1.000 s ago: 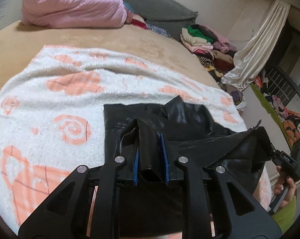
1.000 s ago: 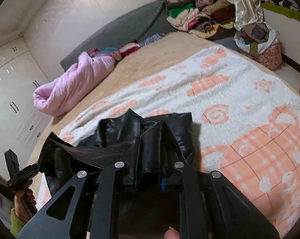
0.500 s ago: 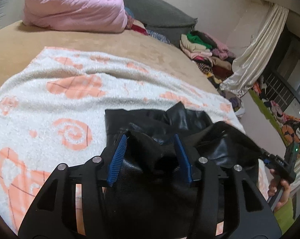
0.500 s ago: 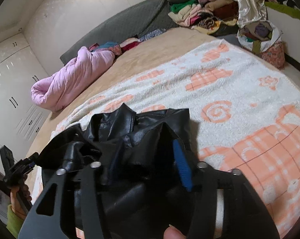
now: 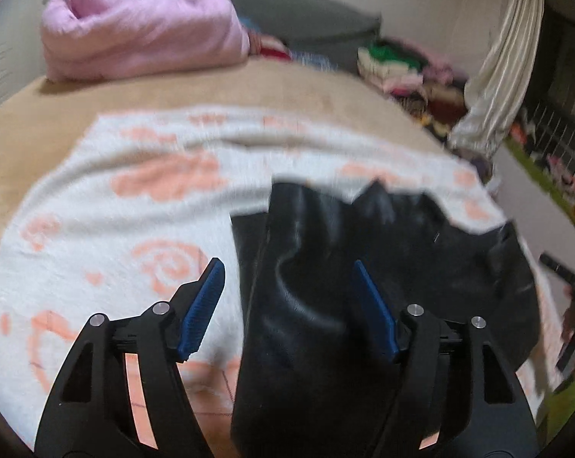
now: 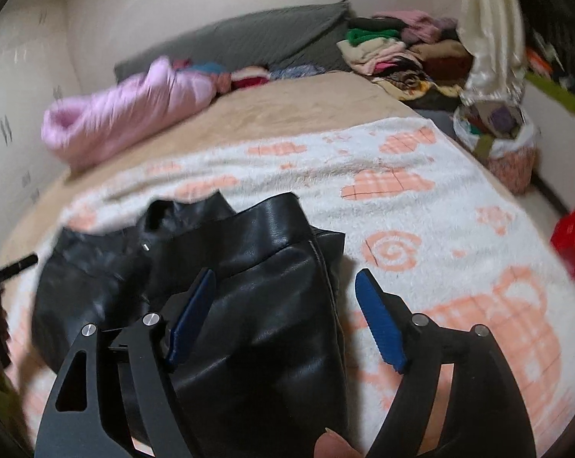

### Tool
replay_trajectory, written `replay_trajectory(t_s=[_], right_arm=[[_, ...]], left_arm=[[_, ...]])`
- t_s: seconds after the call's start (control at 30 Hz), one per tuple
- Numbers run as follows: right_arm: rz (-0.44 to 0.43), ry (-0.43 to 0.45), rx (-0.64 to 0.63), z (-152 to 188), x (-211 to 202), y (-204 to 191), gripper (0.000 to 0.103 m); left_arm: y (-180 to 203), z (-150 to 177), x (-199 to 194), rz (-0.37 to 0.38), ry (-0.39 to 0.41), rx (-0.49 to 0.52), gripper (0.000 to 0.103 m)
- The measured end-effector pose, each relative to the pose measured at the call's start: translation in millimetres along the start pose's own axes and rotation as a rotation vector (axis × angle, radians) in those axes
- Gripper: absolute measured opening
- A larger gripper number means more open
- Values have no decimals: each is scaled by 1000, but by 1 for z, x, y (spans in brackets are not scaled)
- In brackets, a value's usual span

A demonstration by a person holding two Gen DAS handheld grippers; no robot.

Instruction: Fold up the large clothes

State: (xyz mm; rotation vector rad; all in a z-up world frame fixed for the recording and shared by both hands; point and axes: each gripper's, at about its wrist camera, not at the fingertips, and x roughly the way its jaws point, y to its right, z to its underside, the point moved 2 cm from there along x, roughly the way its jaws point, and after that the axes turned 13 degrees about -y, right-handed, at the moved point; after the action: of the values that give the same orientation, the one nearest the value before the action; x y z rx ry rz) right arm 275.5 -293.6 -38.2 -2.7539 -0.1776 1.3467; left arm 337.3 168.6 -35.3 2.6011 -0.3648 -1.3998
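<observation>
We saw the black jacket (image 5: 325,305) lying crumpled on the white and orange blanket (image 5: 96,229) that covered the bed (image 6: 306,110). Our left claw (image 5: 287,305) was opening, its blue pads (image 5: 203,309) clear of the leather, with the jacket's folded edge lying between them. Our right claw (image 6: 287,320) was opening too, released, above the jacket's other side. A pink duvet (image 5: 142,34) sat by the headboard.

L claw (image 5: 287,305), R claw (image 6: 285,316): jaws opening
</observation>
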Motion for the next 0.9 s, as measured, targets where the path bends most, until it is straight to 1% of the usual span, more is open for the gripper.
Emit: replay_trajectory(t_s=[0.07,0.1,0.13,0.17,0.2,0.23,0.27,0.3,0.33,0.4,0.43,0.47,0.5,0.53,0.6,0.63,0.73,0.83,0.9], right_arm=[[41,-31,-46,-4,12,-7,74],[49,-48,-58,-6,18,-9,74],[51,-60,-67,-8,24,-10,74],[48,-68,-80,-10,29,-12,74],[55,-73,-101,-12,36,-14,69],[70,-78,-118,-14,41,-16,55],[93,-92,-131,-14,47,-17,43],[96,-103,-125,-15,51,-15,17],[72,-94,-101,-15,50,-12,11],[38,-57,-56,-21,38,-6,7],[18,-28,-27,-27,29,-1,6],[-20,-1,3,-32,21,4,6],[-60,32,42,-38,13,10,6],[-80,55,72,-44,8,15,6],[-84,68,104,-49,9,19,6],[-79,66,110,-51,14,20,6],[-61,26,126,-51,39,24,6],[-31,-17,131,-48,62,28,6],[-9,-37,123,-45,74,27,7]], left_arm=[[2,2,20,-24,-42,22,61],[2,3,23,-28,-45,25,61],[3,2,27,-34,-43,32,58],[5,1,28,-42,-38,44,51],[9,0,27,-51,-28,61,32],[13,-1,25,-82,-12,76,25],[14,-1,23,-83,-2,79,20],[15,-2,21,-73,3,78,12],[14,-4,16,-61,19,72,9],[10,-11,1,-35,65,54,7],[10,-16,-6,-13,81,44,7],[10,-21,-11,16,95,34,7],[11,-27,-16,30,108,28,7],[13,-33,-21,22,129,32,6],[18,-41,-20,3,144,48,6],[17,-46,-15,-1,140,46,6],[12,-52,11,-5,87,23,6],[12,-50,40,-60,34,41,6],[8,-49,53,-73,9,37,8]])
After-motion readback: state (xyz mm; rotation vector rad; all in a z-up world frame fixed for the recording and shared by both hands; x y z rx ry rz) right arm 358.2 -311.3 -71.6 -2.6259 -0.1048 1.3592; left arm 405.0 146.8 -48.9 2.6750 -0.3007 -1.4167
